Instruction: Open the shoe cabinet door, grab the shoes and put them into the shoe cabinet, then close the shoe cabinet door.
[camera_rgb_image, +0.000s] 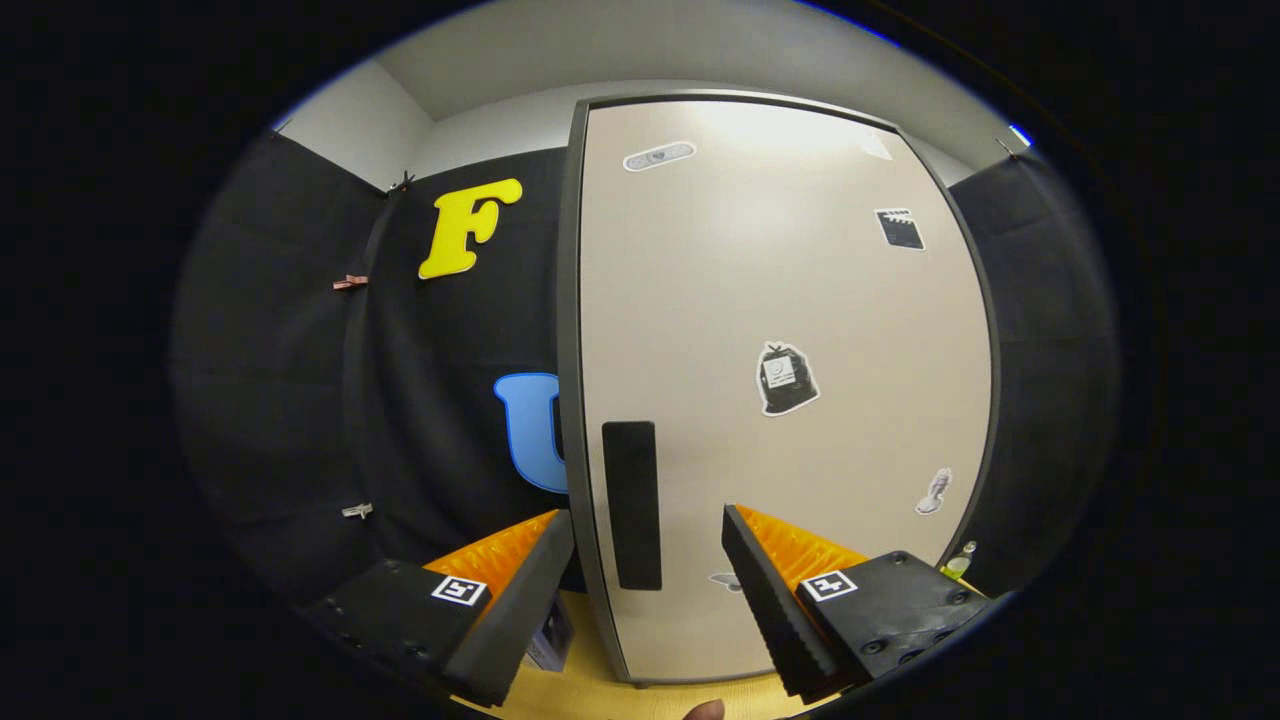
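Observation:
A tall shoe cabinet stands just ahead of me, its beige door (780, 300) shut inside a dark grey frame (572, 350). A black upright handle (632, 505) sits on the door's left side, low down. My gripper (648, 530) is open, and the handle lies in the gap between the two fingers, a little beyond their tips. The left finger (530, 580) reaches past the door's left edge; the right finger (765, 590) is in front of the door panel. Nothing is held. Several stickers dot the door.
Black booth cloth (300, 400) hangs left and right of the cabinet, pinned with small clips. A light wooden floor or table surface (600, 690) lies under the cabinet. A small bottle (958, 560) stands by the cabinet's lower right corner. A fingertip (705, 710) shows below the gripper.

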